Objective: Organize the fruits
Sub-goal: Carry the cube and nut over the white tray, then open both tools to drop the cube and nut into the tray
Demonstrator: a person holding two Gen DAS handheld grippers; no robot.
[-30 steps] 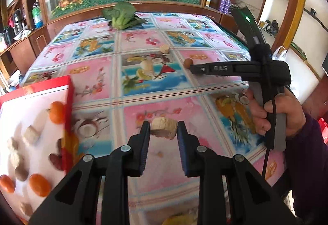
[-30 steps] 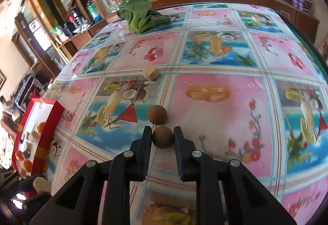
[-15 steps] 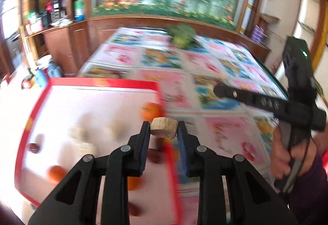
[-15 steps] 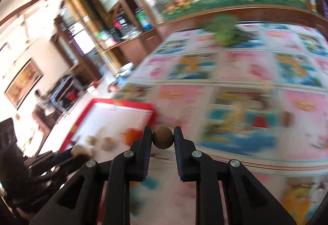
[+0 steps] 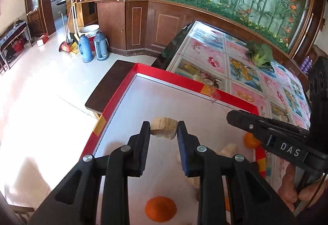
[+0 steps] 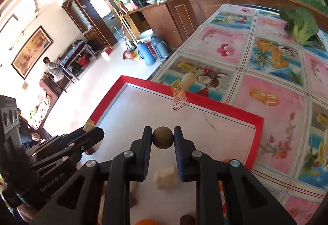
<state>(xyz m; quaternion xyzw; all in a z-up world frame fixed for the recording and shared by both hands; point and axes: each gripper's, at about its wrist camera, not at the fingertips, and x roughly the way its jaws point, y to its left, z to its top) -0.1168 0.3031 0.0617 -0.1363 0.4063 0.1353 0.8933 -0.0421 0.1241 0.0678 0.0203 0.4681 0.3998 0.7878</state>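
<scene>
My left gripper [image 5: 163,132] is shut on a pale tan fruit chunk [image 5: 164,127] and holds it above the white inside of the red-rimmed tray [image 5: 143,102]. My right gripper [image 6: 163,139] is shut on a small round brown fruit [image 6: 163,137] above the same tray [image 6: 225,122]. The tray holds oranges [image 5: 161,208], pale chunks [image 6: 165,180] and dark brown fruits [image 6: 187,219]. The right gripper's body [image 5: 276,139] crosses the left wrist view at the right; the left gripper's body [image 6: 61,151] shows at the left of the right wrist view.
The tray lies at the left end of a table with a fruit-pattern cloth [image 6: 276,61]. A green leafy vegetable [image 6: 301,22] lies at the table's far side. A dark wooden stool [image 5: 110,85] stands beside the tray, and two blue flasks [image 5: 92,46] stand on the floor beyond.
Both grippers have swung left from the table cloth to above the tray, each still holding its fruit. They now sit further in over the tray's white inside.
</scene>
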